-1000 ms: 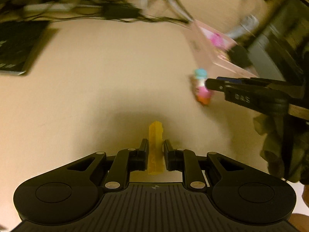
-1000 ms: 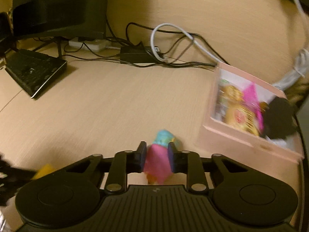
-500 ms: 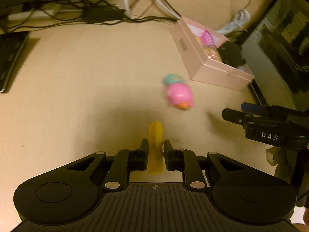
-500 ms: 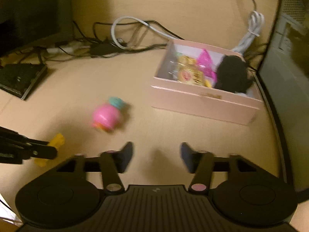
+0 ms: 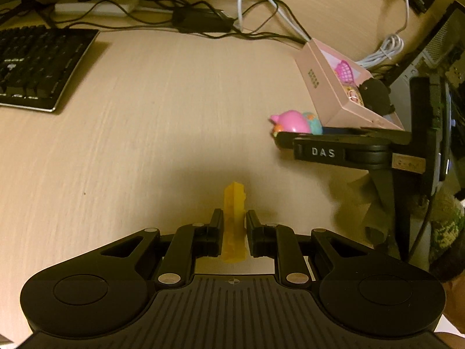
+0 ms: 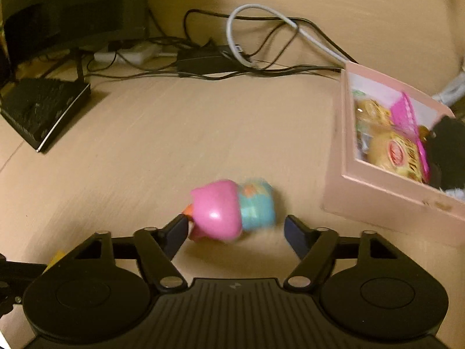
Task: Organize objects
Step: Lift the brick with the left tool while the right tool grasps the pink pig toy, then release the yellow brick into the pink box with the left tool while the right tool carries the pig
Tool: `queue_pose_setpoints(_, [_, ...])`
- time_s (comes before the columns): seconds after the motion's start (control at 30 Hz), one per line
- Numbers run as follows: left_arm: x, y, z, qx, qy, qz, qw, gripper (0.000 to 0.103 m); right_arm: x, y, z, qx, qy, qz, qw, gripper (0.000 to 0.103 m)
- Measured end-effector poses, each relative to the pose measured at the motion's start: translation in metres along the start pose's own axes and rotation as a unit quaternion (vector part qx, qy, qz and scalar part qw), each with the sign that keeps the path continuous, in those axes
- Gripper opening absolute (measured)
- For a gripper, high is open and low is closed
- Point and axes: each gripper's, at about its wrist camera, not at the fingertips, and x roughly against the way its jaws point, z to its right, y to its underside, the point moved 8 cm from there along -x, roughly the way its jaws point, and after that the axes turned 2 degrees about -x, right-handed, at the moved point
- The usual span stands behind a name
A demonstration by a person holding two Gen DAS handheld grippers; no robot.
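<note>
My left gripper (image 5: 234, 218) is shut on a yellow block (image 5: 234, 203) and holds it just above the wooden desk. A pink and light-blue toy (image 6: 232, 210) lies on its side on the desk; it also shows in the left wrist view (image 5: 296, 122). My right gripper (image 6: 236, 228) is open, its jaws on either side of the toy's near end, the left fingertip close to it. A pink box (image 6: 386, 192) with toys inside stands to the right of the toy; it also shows in the left wrist view (image 5: 328, 90).
A black keyboard (image 5: 35, 67) lies at the far left. Cables, a power brick (image 6: 206, 58) and a monitor base run along the back wall. A dark computer case (image 5: 447, 67) stands right of the box.
My right gripper let go of the pink toy, which dropped and rolled on the desk. The open right gripper has now come back around it. The left gripper still holds the yellow block.
</note>
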Motion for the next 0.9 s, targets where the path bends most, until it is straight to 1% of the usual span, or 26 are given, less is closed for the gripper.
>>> queue_pose_setpoints(0.1, [-0.001,0.000,0.002,-0.002,0.003,-0.002,1.0000,0.019,0.013,-0.002,-0.002,0.011,0.008,0.013,1.000,0.060])
queue_pose_setpoints(0.23, [-0.009,0.002,0.017,-0.020,0.016,-0.016,0.9995,0.019,0.048,0.006,0.007,0.020,0.006,0.026,0.999,0.060])
queue_pose_setpoints(0.37, [-0.019,0.006,0.041,-0.050,0.037,-0.035,0.9975,0.019,0.086,0.025,0.035,0.011,0.020,0.028,0.999,0.060])
queue_pose_setpoints(0.47, [-0.024,-0.003,0.061,-0.066,0.055,-0.033,0.9958,0.019,0.113,0.044,0.065,-0.019,0.043,0.025,0.999,0.060])
queue_pose_setpoints(0.53, [-0.024,-0.017,0.074,-0.073,0.066,-0.022,0.9949,0.019,0.129,0.056,0.086,-0.045,0.062,0.025,0.997,0.060])
queue_pose_setpoints(0.63, [-0.022,-0.049,0.098,-0.082,0.084,0.003,0.9931,0.019,0.147,0.069,0.110,-0.075,0.088,0.037,0.993,0.060])
queue_pose_setpoints(0.73, [-0.024,-0.087,0.126,-0.092,0.100,0.035,0.9902,0.019,0.161,0.078,0.125,-0.101,0.097,0.051,0.989,0.060])
queue_pose_setpoints(0.9, [-0.038,-0.149,0.170,-0.092,0.109,0.088,0.9858,0.019,0.176,0.092,0.138,-0.132,0.108,0.073,0.983,0.060])
